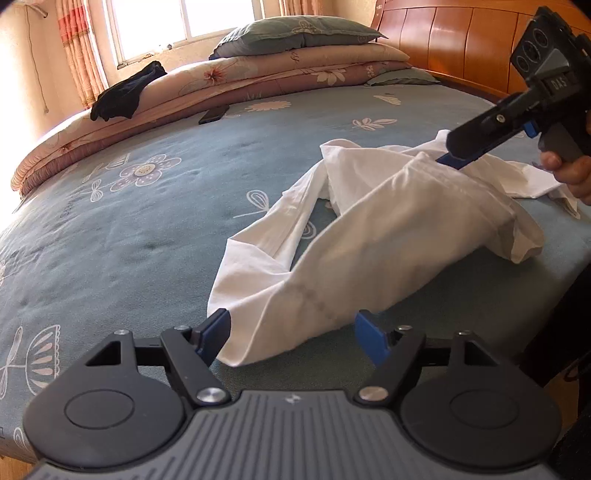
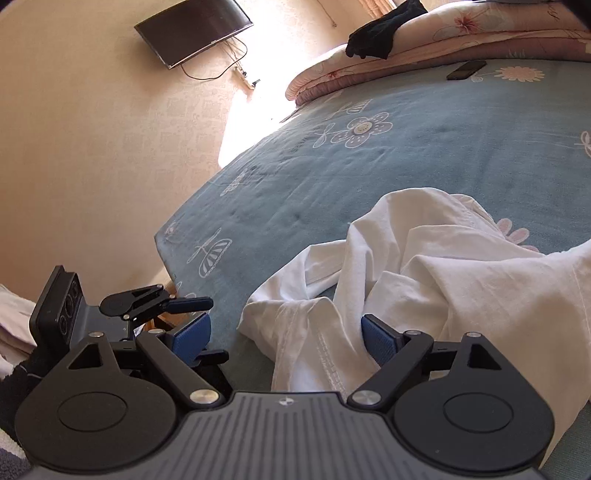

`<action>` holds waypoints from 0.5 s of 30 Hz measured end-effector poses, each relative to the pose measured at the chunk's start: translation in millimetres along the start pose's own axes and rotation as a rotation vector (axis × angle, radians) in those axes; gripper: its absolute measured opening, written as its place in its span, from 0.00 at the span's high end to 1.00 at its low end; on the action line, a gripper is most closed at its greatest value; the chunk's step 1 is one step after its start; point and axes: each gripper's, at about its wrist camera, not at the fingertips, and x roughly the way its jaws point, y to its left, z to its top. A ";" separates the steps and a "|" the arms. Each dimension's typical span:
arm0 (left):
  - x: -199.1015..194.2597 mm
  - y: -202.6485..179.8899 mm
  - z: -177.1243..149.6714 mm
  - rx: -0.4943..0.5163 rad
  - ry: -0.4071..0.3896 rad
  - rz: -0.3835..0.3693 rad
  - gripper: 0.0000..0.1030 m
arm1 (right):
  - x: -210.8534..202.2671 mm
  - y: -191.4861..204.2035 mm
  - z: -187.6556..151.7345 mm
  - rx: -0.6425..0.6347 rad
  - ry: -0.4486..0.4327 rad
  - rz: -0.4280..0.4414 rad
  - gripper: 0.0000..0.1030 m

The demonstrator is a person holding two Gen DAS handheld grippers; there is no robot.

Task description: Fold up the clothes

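A soft white cotton-looking shirt (image 1: 388,221) lies on a matt, slightly fuzzy blue bedspread (image 1: 147,221), before a glossy wooden headboard (image 1: 461,33).

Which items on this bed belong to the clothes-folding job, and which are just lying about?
Part of the job:
white garment, crumpled on the blue bedsheet
left gripper and right gripper, both open

Just lying about:
black garment on the folded quilts
phone
pillow
wall TV
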 end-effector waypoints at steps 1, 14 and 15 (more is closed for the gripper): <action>-1.1 -2.6 0.1 0.007 -0.004 -0.005 0.27 | -2.3 7.6 -5.6 -0.031 0.012 -0.017 0.12; -7.5 -42.6 -10.3 0.191 0.006 -0.085 0.27 | -59.1 41.3 -32.7 -0.162 -0.090 -0.254 0.12; -8.3 -46.7 -11.3 0.213 0.006 -0.091 0.27 | -59.6 43.0 -33.9 -0.190 -0.086 -0.289 0.12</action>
